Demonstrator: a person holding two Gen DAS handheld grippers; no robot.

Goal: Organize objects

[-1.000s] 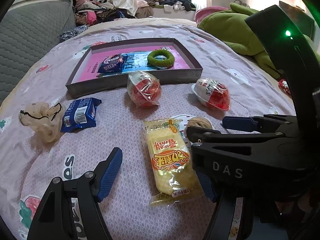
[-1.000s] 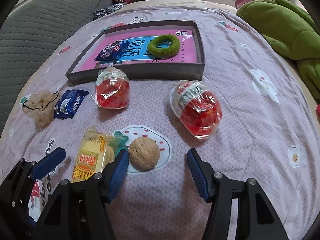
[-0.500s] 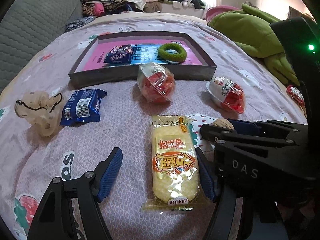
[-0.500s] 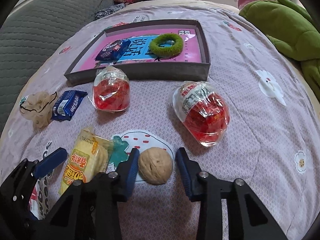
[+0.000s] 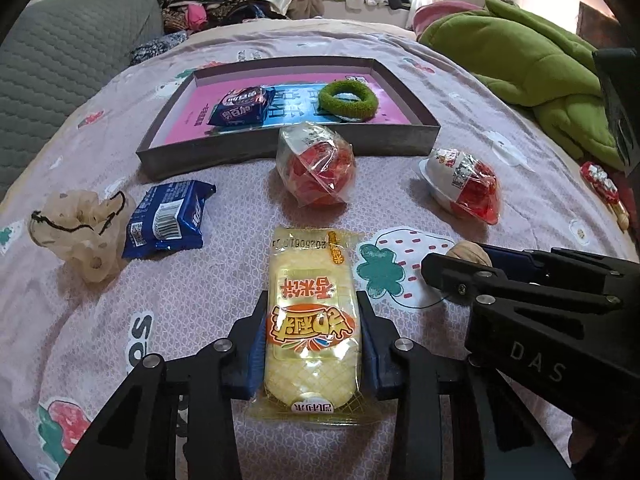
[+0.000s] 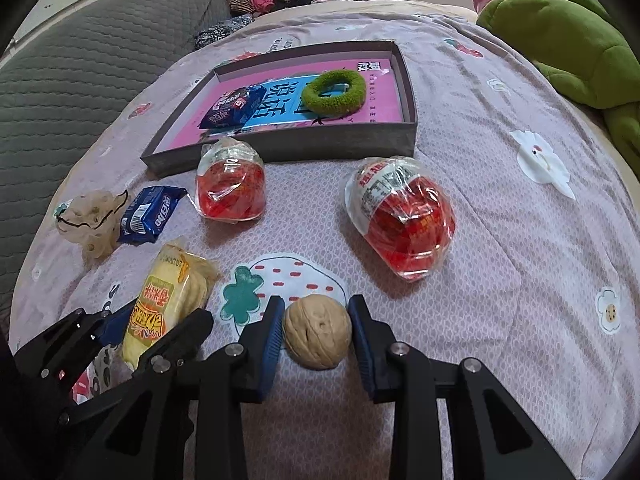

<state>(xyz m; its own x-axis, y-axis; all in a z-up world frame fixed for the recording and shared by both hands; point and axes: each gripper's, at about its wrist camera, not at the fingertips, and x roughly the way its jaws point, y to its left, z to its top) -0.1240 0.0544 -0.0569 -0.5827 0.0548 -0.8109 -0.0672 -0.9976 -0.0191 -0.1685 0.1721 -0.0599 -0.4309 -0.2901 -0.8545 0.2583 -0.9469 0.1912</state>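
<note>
Left gripper (image 5: 312, 340): jaws closing, blue pads pressed to both long sides of the yellow snack packet (image 5: 313, 320), which lies flat on the lilac bedspread (image 5: 192, 292). Right gripper (image 6: 316, 330): jaws closing on the walnut (image 6: 317, 331), pads touching both flanks (nut rests on the printed strawberry patch). Beyond: two red jelly cups (image 6: 231, 190) (image 6: 402, 216) in clear wrap, a blue biscuit pack (image 5: 168, 220), a beige scrunchie (image 5: 78, 228). Farther back, the grey tray (image 5: 248, 152) holds another blue biscuit packet (image 5: 243, 107) and a green scrunchie (image 5: 349, 101).
</note>
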